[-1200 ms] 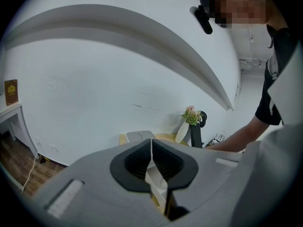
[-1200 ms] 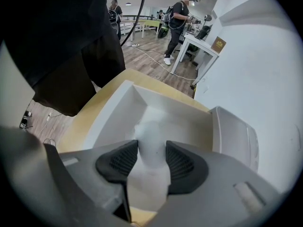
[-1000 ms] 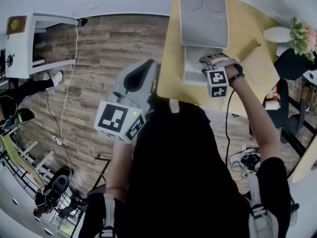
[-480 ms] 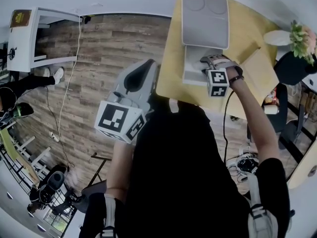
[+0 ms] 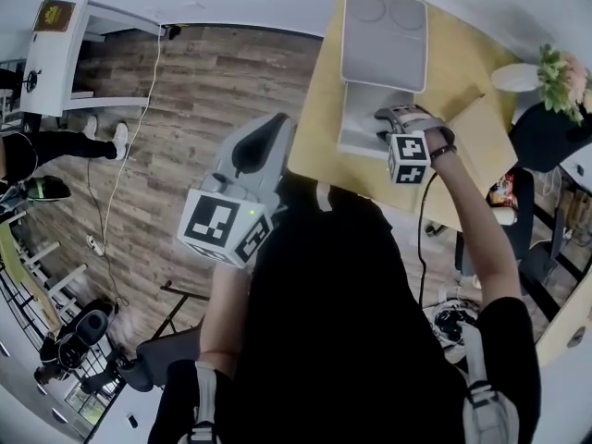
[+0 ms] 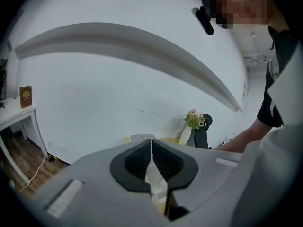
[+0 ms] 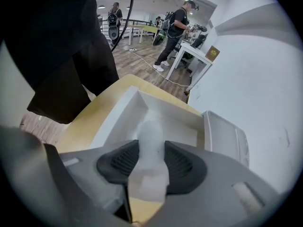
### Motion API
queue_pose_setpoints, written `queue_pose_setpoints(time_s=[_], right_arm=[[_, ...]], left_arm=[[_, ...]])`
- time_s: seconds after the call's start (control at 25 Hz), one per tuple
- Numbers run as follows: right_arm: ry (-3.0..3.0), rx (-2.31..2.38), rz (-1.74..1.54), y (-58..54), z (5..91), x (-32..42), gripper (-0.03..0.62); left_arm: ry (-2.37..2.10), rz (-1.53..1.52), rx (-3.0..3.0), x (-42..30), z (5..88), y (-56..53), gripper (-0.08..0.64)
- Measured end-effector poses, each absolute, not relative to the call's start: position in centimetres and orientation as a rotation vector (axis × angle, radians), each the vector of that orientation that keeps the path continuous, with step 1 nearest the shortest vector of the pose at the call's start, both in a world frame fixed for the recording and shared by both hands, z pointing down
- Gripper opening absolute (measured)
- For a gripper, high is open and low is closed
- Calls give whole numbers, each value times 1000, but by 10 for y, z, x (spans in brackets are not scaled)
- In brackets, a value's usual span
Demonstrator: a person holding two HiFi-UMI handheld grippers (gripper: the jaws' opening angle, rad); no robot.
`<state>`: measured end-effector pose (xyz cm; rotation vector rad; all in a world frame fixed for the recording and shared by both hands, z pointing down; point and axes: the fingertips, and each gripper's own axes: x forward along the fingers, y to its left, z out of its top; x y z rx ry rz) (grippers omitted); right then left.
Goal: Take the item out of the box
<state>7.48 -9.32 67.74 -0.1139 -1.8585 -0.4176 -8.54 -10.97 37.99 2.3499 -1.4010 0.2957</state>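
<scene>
right gripper (image 7: pixel 150 151): points steeply down into the open white rectangular box (image 7: pixel 118 111) on the yellow wooden counter (image 7: pixel 78 126). Its jaws have just been closing. A pale white, round-topped translucent item (image 7: pixel 150 129) sits between them, and the black ribbed pads (image 7: pixel 122 161) are against both its sides, so it's a wide grip on the item. The item's rounded top sticks out past the jaw tips, over the box's inner tray. Can't tell whether its underside is clear of the tray.

The flat white lid (image 5: pixel 384 40), with two round recesses, lies open just beyond the jaw tips, joined to the far edge of the box. The bare counter runs along both sides of the jaws.

left gripper (image 6: pixel 151 148): jaws closed on each other. The pads meet in a thin line with nothing between them. In head view it's held in the air beside the counter's near-left edge, over the brown wood-plank floor (image 5: pixel 185 109). It's well apart from the box and from the right jaws.

Ahead of the left jaws, the counter and the box show through the slit below the pads. A white vase of pink flowers (image 6: pixel 191 122) stands further off, to the right of the jaw line.
</scene>
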Motion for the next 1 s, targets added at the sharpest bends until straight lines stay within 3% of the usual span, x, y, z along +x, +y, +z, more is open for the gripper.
queue_pose_setpoints(time_s=[1.0], right_arm=[[-2079,365,-649,-78,524,92,172]], left_arm=[[-1203,313,2493,11,375,-72,17]])
